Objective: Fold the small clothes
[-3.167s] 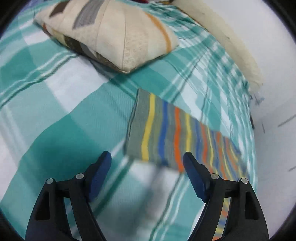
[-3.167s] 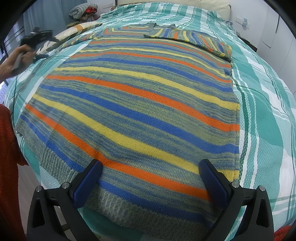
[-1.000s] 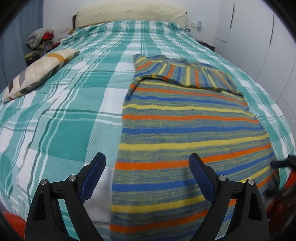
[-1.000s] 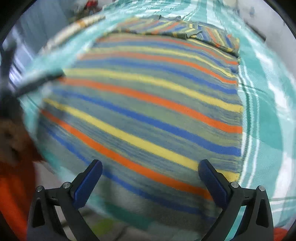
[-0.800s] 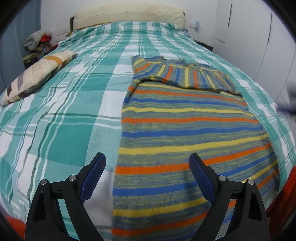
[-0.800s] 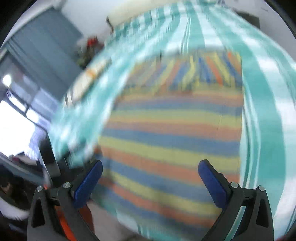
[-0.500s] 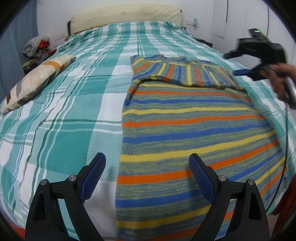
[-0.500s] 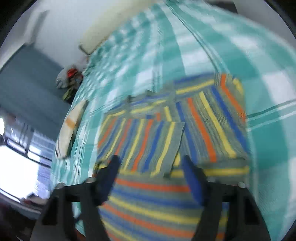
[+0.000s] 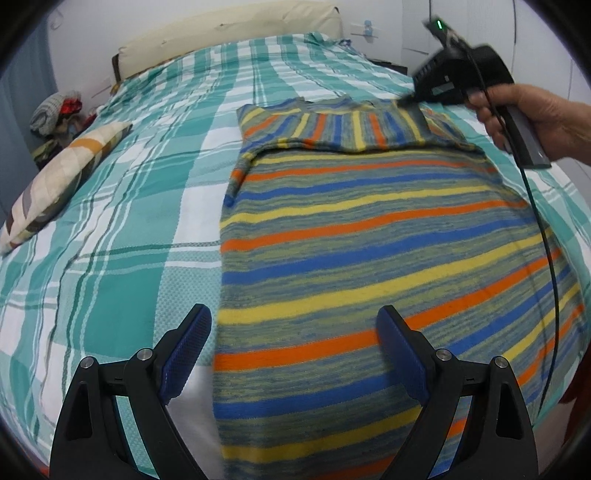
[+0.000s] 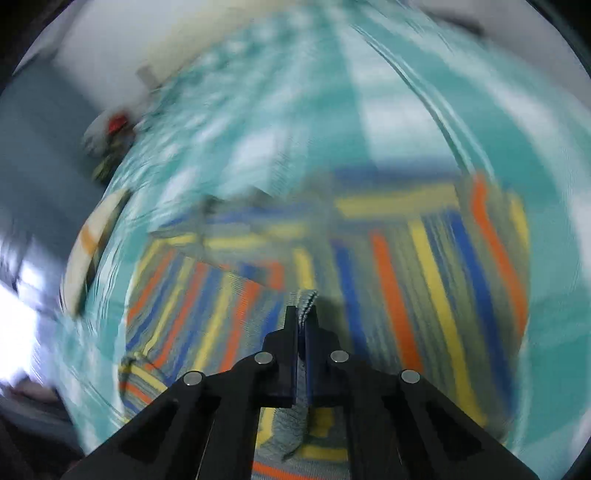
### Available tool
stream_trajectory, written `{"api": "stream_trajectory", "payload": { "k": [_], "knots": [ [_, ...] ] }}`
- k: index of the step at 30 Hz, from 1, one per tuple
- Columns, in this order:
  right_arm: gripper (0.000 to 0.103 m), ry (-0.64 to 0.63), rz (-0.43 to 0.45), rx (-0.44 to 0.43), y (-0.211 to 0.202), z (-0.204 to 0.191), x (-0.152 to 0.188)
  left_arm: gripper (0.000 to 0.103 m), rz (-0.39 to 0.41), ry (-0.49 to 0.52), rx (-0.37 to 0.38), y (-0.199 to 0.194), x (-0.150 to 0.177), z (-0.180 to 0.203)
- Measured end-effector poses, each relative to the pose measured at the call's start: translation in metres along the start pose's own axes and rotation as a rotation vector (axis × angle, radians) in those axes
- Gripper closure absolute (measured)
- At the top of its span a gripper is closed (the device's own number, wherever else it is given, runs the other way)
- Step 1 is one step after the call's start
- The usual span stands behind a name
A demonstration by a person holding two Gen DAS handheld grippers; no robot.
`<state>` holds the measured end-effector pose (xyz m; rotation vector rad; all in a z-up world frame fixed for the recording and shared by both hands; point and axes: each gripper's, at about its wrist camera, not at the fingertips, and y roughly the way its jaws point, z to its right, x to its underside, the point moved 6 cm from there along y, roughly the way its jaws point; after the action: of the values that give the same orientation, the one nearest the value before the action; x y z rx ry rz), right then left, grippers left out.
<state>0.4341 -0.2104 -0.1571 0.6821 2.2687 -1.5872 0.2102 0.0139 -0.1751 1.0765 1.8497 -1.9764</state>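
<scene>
One striped knitted sweater [image 9: 369, 236], with two sleeves folded across its upper part, lies on one bed [image 9: 122, 229] covered by a single teal-and-white plaid bedspread. Two tongs are present: the left tongs [image 9: 293, 350], showing two blue pads, and the right tongs [image 10: 302, 325], held in one visible hand [image 9: 532, 110]. One patterned cushion [image 9: 62, 177], one cream headboard [image 9: 229, 29] and one heap of clothes [image 9: 55, 114] complete the count.

both wrist cams downward, sharing sweater [image 9: 369, 236].
</scene>
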Motion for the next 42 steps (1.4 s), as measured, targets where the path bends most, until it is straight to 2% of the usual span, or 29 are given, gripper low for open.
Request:
{"api": "stream_trajectory", "payload": {
  "k": [2,4,5,6,8,12,15,17,19,22,24,26,30,32,34,35,36,37,39,42],
  "knots": [
    [0.100,-0.088,0.051,0.010,-0.008,-0.013,-0.009,0.011,0.001,0.001,0.001,0.000,0.000,0.001],
    [0.100,-0.147,0.053,0.079,-0.006,-0.014,-0.011,0.011,-0.009,-0.001,0.004,0.002,0.001,0.002],
    [0.093,-0.151,0.030,0.114,-0.001,-0.010,-0.009,0.011,-0.012,-0.003,0.004,0.003,0.002,0.002],
    [0.080,-0.132,-0.015,0.149,0.007,-0.001,-0.004,0.011,-0.016,-0.005,0.005,0.003,0.003,0.002],
    [0.074,-0.092,-0.042,0.151,0.009,0.009,0.003,0.011,-0.013,-0.007,0.008,0.002,0.003,0.002],
    [0.074,0.020,-0.020,0.053,-0.010,0.025,0.017,0.011,-0.001,-0.012,0.016,-0.003,0.001,0.003],
    [0.074,0.130,-0.045,-0.071,-0.015,0.027,0.040,0.011,-0.002,-0.026,0.029,-0.003,0.000,0.002],
    [0.074,0.144,-0.065,-0.099,-0.014,0.022,0.054,0.011,-0.003,-0.031,0.031,-0.003,0.000,0.002],
    [0.074,0.101,-0.079,-0.085,-0.008,0.016,0.065,0.011,-0.006,-0.036,0.029,-0.003,0.001,0.001],
    [0.076,0.073,-0.055,-0.073,-0.002,0.010,0.066,0.011,-0.017,-0.050,0.026,0.000,0.003,-0.001],
    [0.098,0.039,-0.055,-0.060,0.000,0.003,0.064,0.011,-0.023,-0.063,0.027,0.001,0.003,-0.004],
    [0.098,0.023,-0.077,-0.045,-0.002,0.000,0.065,0.011,-0.025,-0.082,0.030,0.001,0.003,-0.008],
    [0.098,0.061,-0.107,-0.116,-0.028,-0.006,0.068,0.011,-0.028,-0.136,0.060,0.000,0.002,-0.016],
    [0.098,0.062,-0.169,-0.096,-0.026,-0.001,0.077,0.011,-0.040,-0.166,0.084,0.003,0.002,-0.019],
    [0.093,0.073,-0.267,-0.066,-0.014,0.003,0.089,0.011,-0.053,-0.182,0.095,0.006,0.002,-0.019],
    [0.085,0.064,-0.284,-0.042,-0.011,0.005,0.091,0.011,-0.055,-0.184,0.093,0.007,0.003,-0.020],
    [0.079,0.058,-0.273,-0.036,-0.013,0.006,0.088,0.011,-0.056,-0.183,0.088,0.007,0.004,-0.020],
    [0.077,0.061,-0.245,-0.046,-0.017,0.007,0.082,0.011,-0.055,-0.181,0.084,0.006,0.004,-0.021],
    [0.077,0.086,-0.160,-0.063,-0.026,0.011,0.062,0.011,-0.053,-0.182,0.081,0.006,0.004,-0.022],
    [0.077,0.115,-0.109,-0.045,-0.022,0.017,0.038,0.011,-0.064,-0.188,0.085,0.011,0.004,-0.022]
  ]
}}
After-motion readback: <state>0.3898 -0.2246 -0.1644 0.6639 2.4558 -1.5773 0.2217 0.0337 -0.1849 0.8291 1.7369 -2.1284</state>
